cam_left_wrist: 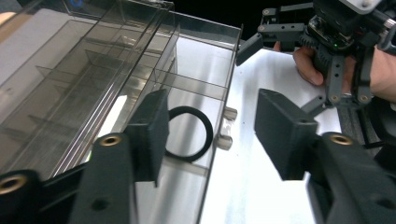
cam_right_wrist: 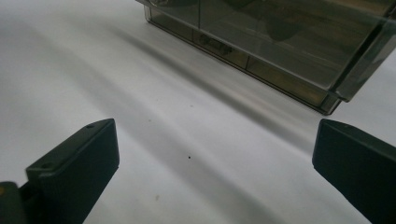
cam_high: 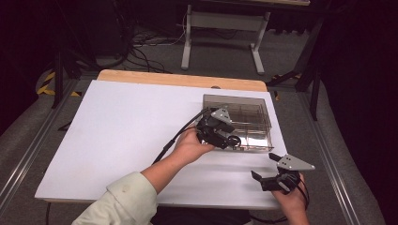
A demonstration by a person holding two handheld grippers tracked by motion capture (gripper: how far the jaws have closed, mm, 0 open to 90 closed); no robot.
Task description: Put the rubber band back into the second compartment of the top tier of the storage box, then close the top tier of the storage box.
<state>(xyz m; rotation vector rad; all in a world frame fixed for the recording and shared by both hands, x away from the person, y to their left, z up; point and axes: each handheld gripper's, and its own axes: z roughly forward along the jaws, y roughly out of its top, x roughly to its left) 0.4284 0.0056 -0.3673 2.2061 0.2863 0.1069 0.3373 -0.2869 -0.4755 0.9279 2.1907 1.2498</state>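
I see a table (cam_high: 141, 77) with a wood top, its far edge bare. 1 white sheet (cam_high: 122, 140) lies flat on it and covers nearly all the rest, down to the near edge. 1 smoky clear box (cam_high: 253, 123) with dividers sits on the sheet at the far right, close to the sheet's right edge. In the left gripper view I see 1 black ring (cam_left_wrist: 189, 135) lying flat in a front compartment of the box. I see a few dark specks on the sheet near the box.
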